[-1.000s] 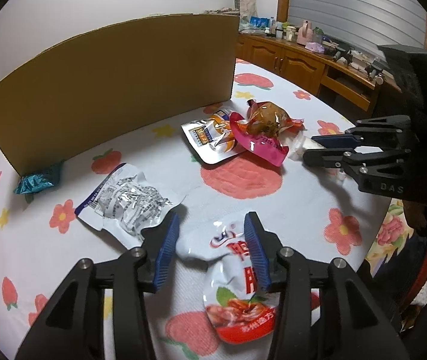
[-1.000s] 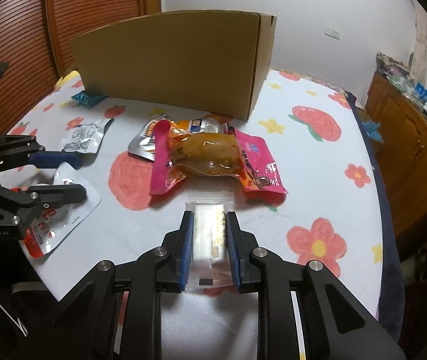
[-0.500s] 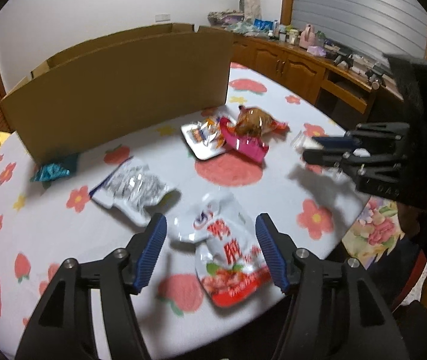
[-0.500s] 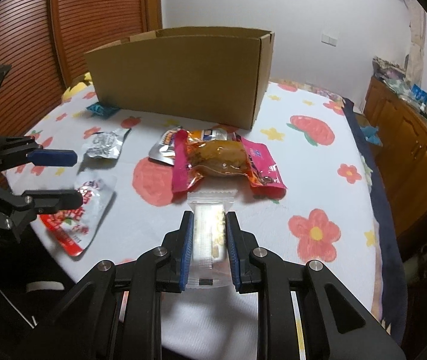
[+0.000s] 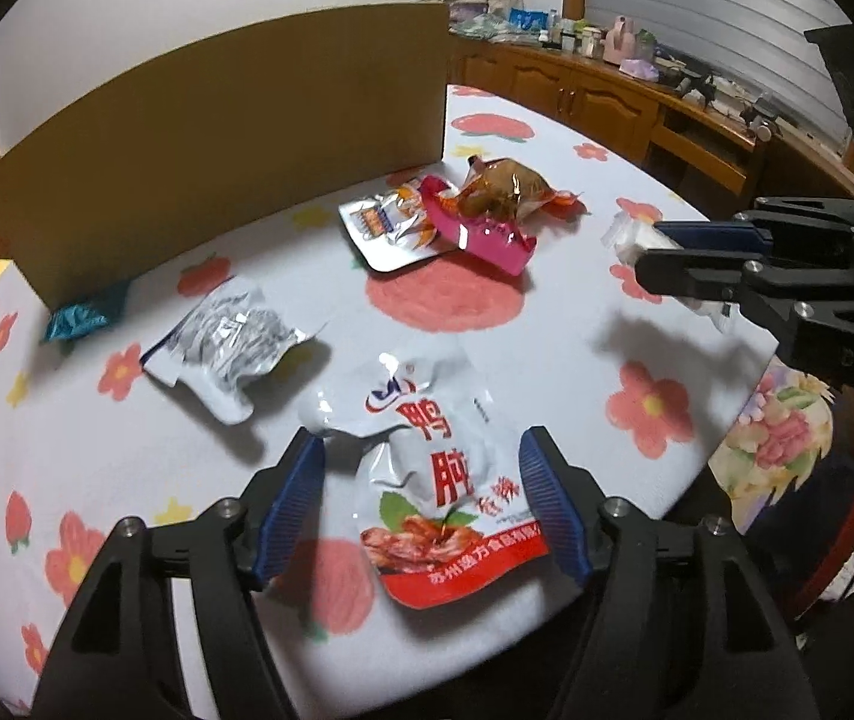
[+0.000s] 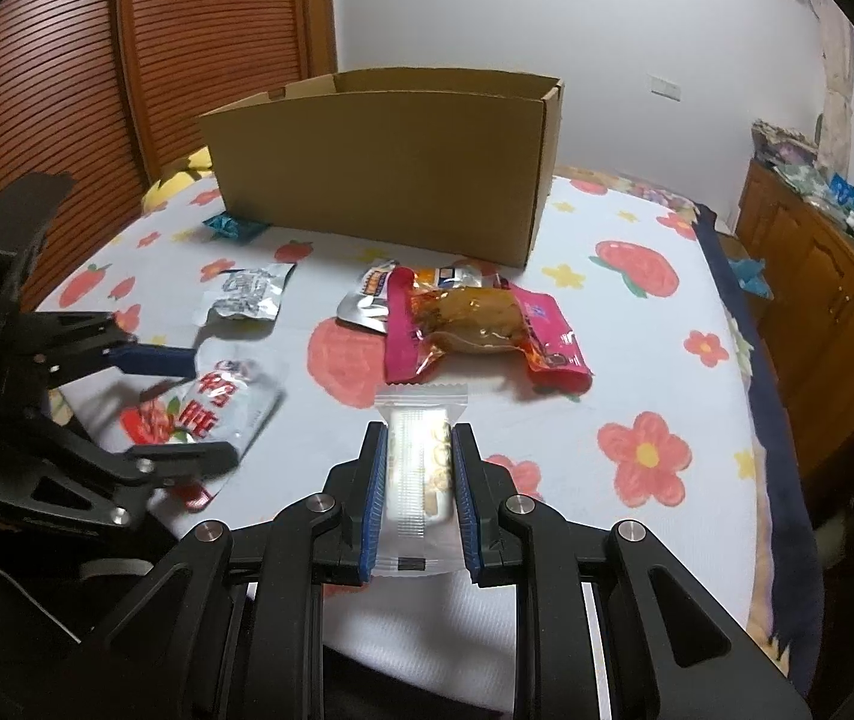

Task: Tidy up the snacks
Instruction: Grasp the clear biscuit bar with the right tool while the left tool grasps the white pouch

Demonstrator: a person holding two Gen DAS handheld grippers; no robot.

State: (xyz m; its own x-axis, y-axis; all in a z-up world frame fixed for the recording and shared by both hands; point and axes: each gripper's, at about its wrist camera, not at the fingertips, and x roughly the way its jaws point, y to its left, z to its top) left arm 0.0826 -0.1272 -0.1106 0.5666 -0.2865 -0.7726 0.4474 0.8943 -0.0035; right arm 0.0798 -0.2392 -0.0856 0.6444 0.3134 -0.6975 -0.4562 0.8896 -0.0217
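Blue-padded and black-framed, the left hand-held gripper point(image 5: 421, 501) hangs over the near edge of the flower-print surface point(image 5: 97, 480) with its jaws apart, neither pad touching anything. Between and beneath those pads lies a white and red snack pouch point(image 5: 436, 480), flat on the cloth and crumpled at its top. Ahead and to the left of this hand-held gripper sits a silver foil packet point(image 5: 229, 348), and farther out the same way a small teal wrapper point(image 5: 76, 321) rests against the foot of the cardboard box point(image 5: 217, 138), whose long wall stands upright across the far side. Ahead and to the right, a pink packet with a brown snack inside point(image 5: 490, 204) lies partly over a silver and orange pouch point(image 5: 385, 228). Farther right again, the right hand-held gripper point(image 6: 418, 480) is clamped on a clear wrapped bar point(image 6: 421, 456), pads pressing its two long sides, the bar held off the cloth and its crimped end poking forward past the fingertips. From this side the pink packet lies just ahead of the bar, and the open-topped box stands beyond it. A wooden cabinet point(image 6: 817, 276) runs along the wall to the right of the surface.
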